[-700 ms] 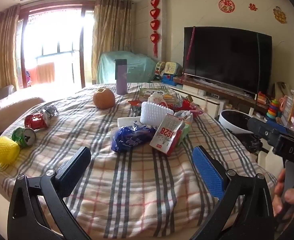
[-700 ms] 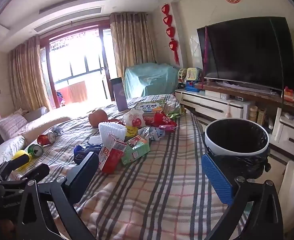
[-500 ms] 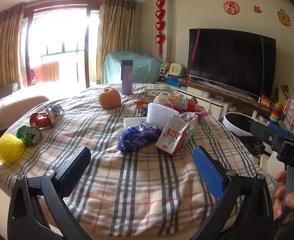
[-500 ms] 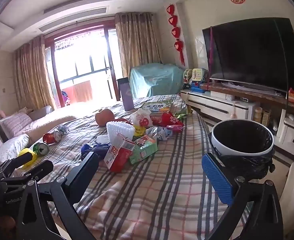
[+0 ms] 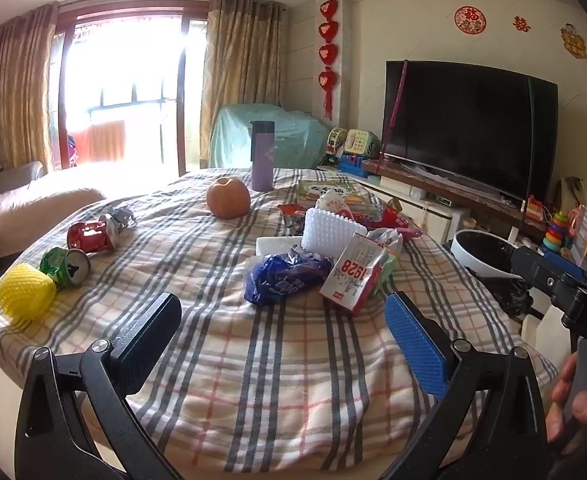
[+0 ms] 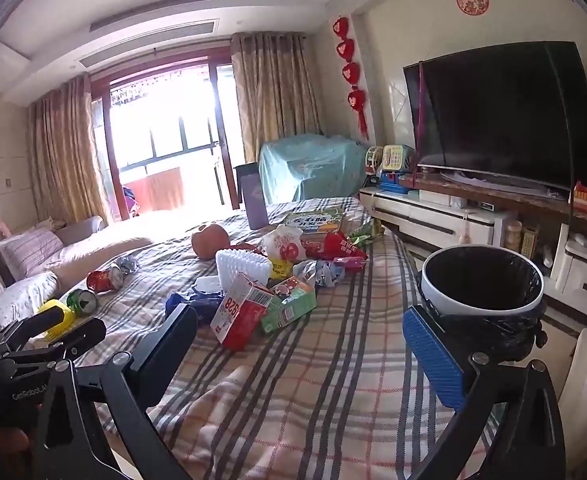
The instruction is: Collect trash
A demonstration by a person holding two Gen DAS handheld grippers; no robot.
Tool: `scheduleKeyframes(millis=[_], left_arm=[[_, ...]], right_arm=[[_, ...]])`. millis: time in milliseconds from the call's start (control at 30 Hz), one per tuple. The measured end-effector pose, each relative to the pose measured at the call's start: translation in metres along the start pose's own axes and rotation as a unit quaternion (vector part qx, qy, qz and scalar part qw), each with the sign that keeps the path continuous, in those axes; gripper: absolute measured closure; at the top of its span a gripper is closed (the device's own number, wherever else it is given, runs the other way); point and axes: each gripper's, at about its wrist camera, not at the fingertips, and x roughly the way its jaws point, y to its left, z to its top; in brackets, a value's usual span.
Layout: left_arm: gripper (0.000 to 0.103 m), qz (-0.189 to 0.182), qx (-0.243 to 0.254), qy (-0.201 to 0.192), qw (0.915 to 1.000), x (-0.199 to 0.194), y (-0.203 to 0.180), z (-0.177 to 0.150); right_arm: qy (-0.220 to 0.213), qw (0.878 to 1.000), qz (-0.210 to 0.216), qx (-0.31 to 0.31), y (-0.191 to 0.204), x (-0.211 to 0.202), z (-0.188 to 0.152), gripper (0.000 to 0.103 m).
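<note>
Bin (image 6: 482, 280) nearer; contents possibly empty.

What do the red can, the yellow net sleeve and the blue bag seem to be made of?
Red can: thin painted metal, seemingly aluminium; its wall is crushed and the end shines silver.
Yellow net sleeve: probably soft foam mesh, matte with open cells.
Blue bag: likely thin plastic film, glossy and crinkled.

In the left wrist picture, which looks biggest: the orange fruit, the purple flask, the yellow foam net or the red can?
1. purple flask
2. orange fruit, yellow foam net: look alike; the net lies nearer the camera, so unsure
3. red can
</note>
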Motion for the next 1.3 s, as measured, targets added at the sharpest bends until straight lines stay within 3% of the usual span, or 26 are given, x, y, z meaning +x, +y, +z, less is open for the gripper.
scheduleKeyframes(millis=[1300], left_arm=[[0.000, -0.002, -0.007, 0.006, 1.0000, 0.0067, 0.0017, -0.0005]], right_arm=[[-0.004, 1.000, 0.006, 0.005, 0.0007, -0.0006, -0.0022, 0.000]])
